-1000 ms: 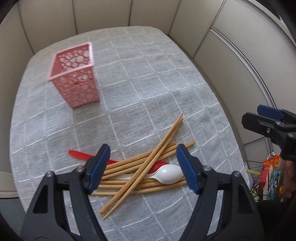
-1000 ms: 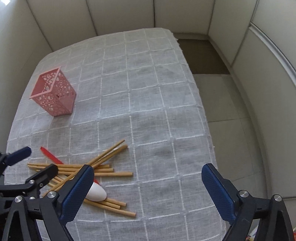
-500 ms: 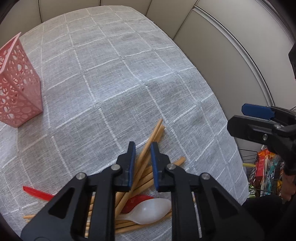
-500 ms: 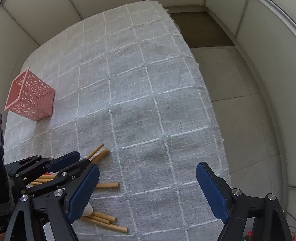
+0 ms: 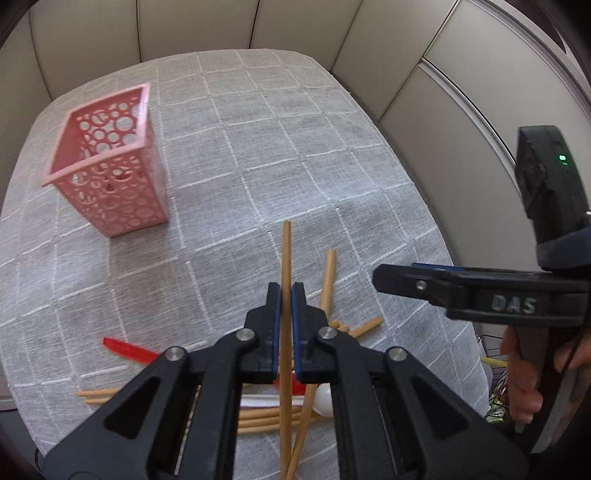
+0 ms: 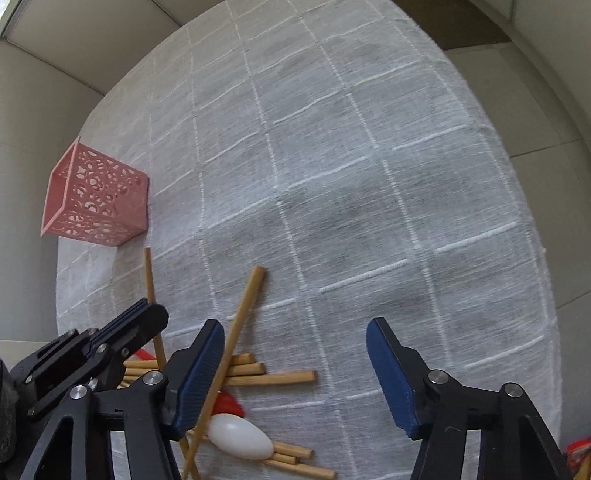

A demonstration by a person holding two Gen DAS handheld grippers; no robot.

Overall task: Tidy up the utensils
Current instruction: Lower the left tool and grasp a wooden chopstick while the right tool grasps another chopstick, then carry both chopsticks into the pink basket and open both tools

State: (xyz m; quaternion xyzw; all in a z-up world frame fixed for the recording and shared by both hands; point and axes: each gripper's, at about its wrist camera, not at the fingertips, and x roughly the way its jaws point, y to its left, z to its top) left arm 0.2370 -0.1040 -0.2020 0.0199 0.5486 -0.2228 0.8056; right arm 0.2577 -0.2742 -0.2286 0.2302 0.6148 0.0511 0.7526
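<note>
My left gripper [image 5: 285, 295] is shut on one wooden chopstick [image 5: 286, 258], lifted above the pile and pointing away from me; it also shows in the right wrist view [image 6: 149, 273]. The pile of chopsticks [image 6: 273, 377], a white spoon [image 6: 240, 435] and a red utensil [image 5: 125, 348] lie on the grey tablecloth [image 5: 295, 147]. A pink perforated holder [image 5: 107, 162] stands upright at the far left, also in the right wrist view [image 6: 96, 197]. My right gripper [image 6: 295, 373] is open and empty just over the pile's right side.
The table's right edge [image 6: 535, 229] drops to a tiled floor. Beige wall panels [image 5: 184, 26] surround the far side. Colourful packets [image 5: 495, 398] lie below the table at the right.
My left gripper closed on a chopstick and raised it off the pile, turning back toward the holder. My right gripper came lower and nearer the pile, still open.
</note>
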